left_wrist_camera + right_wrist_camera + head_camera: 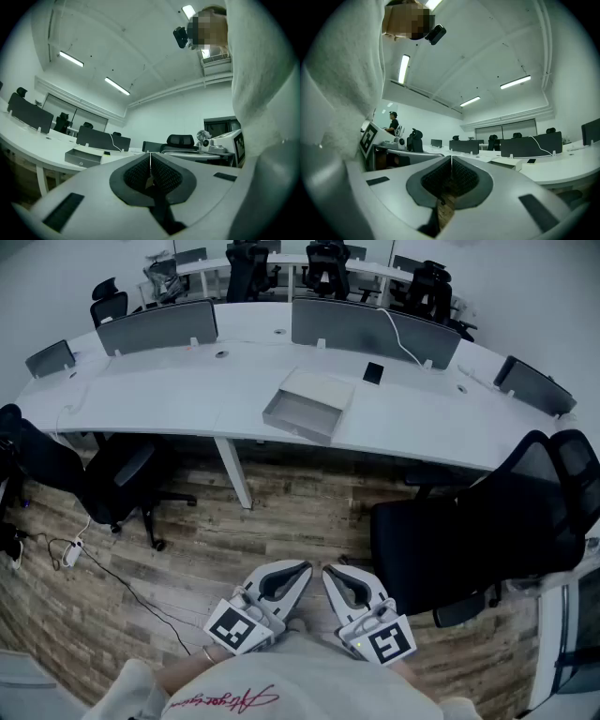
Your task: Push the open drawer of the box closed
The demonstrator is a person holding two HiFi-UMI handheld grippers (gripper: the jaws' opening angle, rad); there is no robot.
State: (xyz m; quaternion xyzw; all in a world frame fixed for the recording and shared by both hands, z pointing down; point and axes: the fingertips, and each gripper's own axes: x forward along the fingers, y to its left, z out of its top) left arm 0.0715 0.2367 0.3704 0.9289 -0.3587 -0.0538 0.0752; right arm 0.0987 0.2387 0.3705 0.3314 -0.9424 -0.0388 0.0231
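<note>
Grey and pulled out toward the person, the drawer (298, 416) of the box (323, 387) sits on the white counter (169, 395), well ahead of both tools and touched by neither. The left tool (298, 570) and right tool (332, 574) are held level, side by side, above the wooden floor (281, 512). Each has its jaws pressed together with nothing between them. A black chair (469, 540) stands near the right tool's right side.

Office chair (497, 521) cropped at right edge, distant person (393, 123) indistinct
</note>
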